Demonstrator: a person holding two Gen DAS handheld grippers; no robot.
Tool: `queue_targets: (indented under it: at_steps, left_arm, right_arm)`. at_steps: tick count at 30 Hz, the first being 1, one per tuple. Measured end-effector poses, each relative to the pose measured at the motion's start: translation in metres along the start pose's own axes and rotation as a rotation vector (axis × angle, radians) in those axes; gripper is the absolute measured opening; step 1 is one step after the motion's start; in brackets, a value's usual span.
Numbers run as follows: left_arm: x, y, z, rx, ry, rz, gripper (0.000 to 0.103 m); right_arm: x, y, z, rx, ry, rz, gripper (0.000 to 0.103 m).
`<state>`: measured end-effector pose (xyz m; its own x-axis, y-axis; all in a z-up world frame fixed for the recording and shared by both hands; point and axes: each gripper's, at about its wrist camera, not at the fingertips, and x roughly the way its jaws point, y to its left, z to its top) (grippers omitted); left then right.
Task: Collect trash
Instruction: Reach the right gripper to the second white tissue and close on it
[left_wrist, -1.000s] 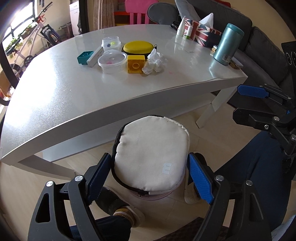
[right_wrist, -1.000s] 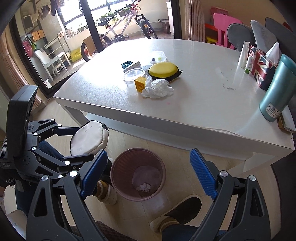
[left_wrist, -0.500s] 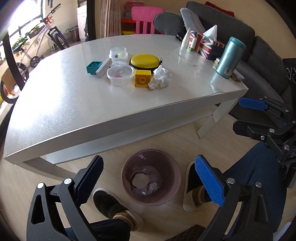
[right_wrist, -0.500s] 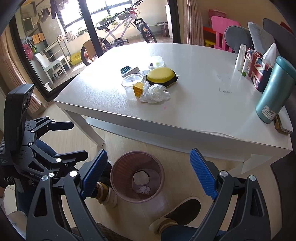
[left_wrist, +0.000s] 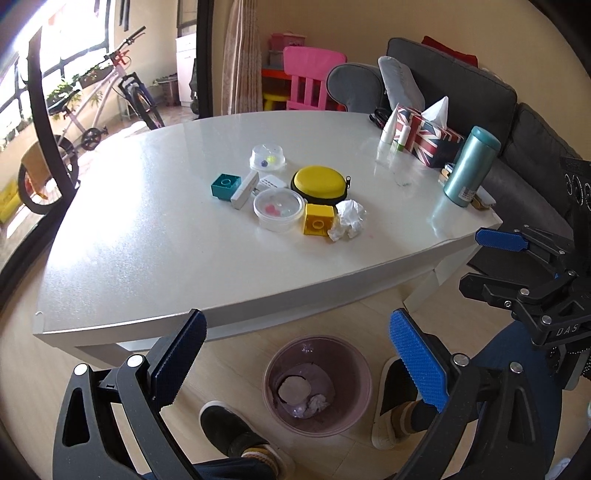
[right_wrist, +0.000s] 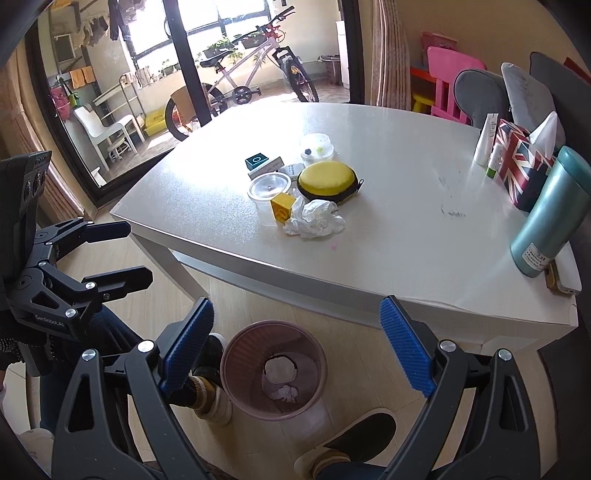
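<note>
Surface (left_wrist: 155, 236) first, since it's the biggest thing here: white, low, with a little cluster of stuff around its middle. Pink bin (left_wrist: 354, 362) sits on the floor just under the near edge, between the person's shoes, and there's already a pale round pouch (left_wrist: 294, 387) and a small wad in the bottom of it.

What's left that looks like trash to me is the crumpled white tissue (left_wrist: 348, 219), toward the near edge and touching the yellow block (left_wrist: 318, 218), right in front of the yellow zip case (left_wrist: 320, 184).

Left gripper (left_wrist: 295, 354) hangs over the bin with its fingers released wide and nothing between them; they've just finished spreading. Right gripper (right_wrist: 295, 347) is the same story: fingers apart, empty, hovering above the bin.

If I were doing it, I'd come at the tissue from the side away from the block, so the fingers straddle only the paper and don't drag the block or nudge the clear tub (left_wrist: 279, 208). It's soft and loose, so pinch low and through the bulk, not a stray corner, or it'll unravel on the way to the bin.
</note>
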<state>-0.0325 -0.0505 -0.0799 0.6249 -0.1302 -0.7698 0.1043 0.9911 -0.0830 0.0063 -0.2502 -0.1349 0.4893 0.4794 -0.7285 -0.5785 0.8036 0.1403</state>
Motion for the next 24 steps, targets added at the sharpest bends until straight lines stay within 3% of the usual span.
queue_targets:
  at_steps: [11,24]
  left_arm:
    - [-0.003,0.02,0.026,-0.016,-0.053,0.026,0.095]
    - [0.004,0.033,0.04,-0.026,-0.066,0.037,0.095]
  right_arm:
    - [0.021,0.0,0.041,-0.049,-0.008,-0.015,0.09]
    - [0.073,0.0,0.065,-0.1,0.073,-0.03,0.09]
